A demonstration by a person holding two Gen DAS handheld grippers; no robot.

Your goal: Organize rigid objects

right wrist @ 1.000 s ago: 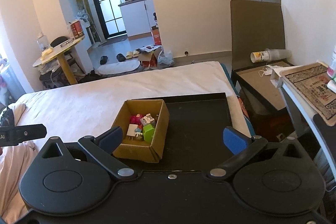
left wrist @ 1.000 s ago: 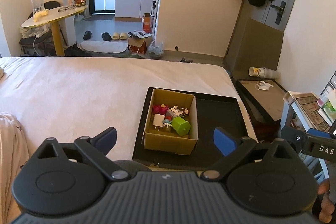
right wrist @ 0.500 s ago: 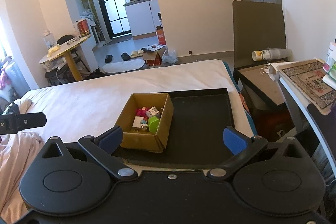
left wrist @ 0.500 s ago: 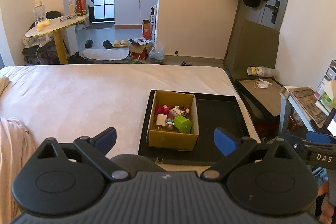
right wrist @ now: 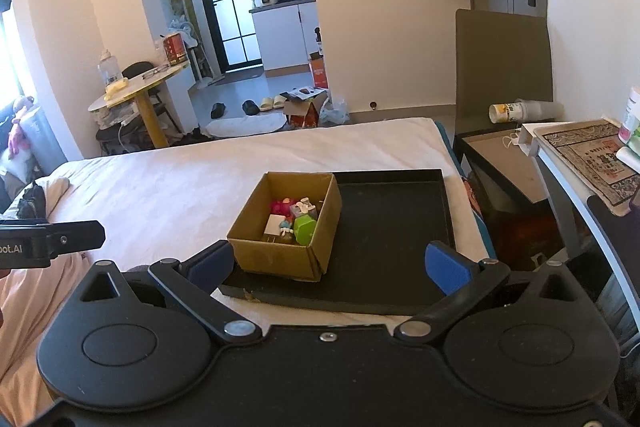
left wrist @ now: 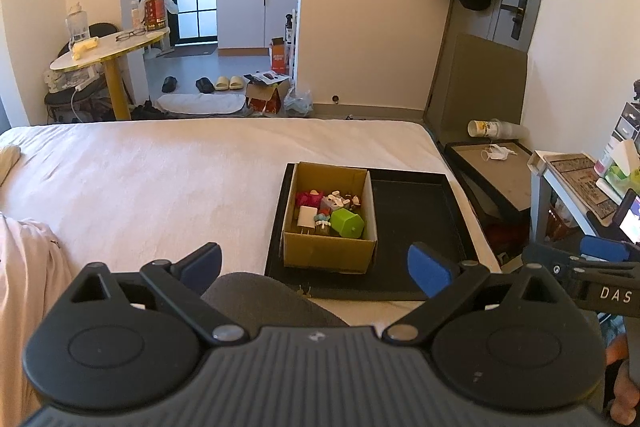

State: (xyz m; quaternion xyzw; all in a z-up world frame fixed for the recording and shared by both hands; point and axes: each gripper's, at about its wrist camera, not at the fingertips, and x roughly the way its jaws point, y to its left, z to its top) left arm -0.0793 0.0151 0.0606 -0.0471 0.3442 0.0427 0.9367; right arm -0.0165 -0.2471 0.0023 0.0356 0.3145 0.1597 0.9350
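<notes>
Left wrist view: both grippers spread wide, holding nothing, short of the tray.
Cardboard box (left wrist: 329, 223) on left half of black tray (left wrist: 412, 223), near right edge of bed (left wrist: 160, 179); inside, green block (left wrist: 347, 223), white charger (left wrist: 306, 217), pink toy (left wrist: 308, 198), small figures. Left gripper (left wrist: 314, 263) and right gripper (right wrist: 330, 265) level with near tray edge.

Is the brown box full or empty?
Partly full. The cardboard box holds small items, such as a green block and a white plug.
</notes>
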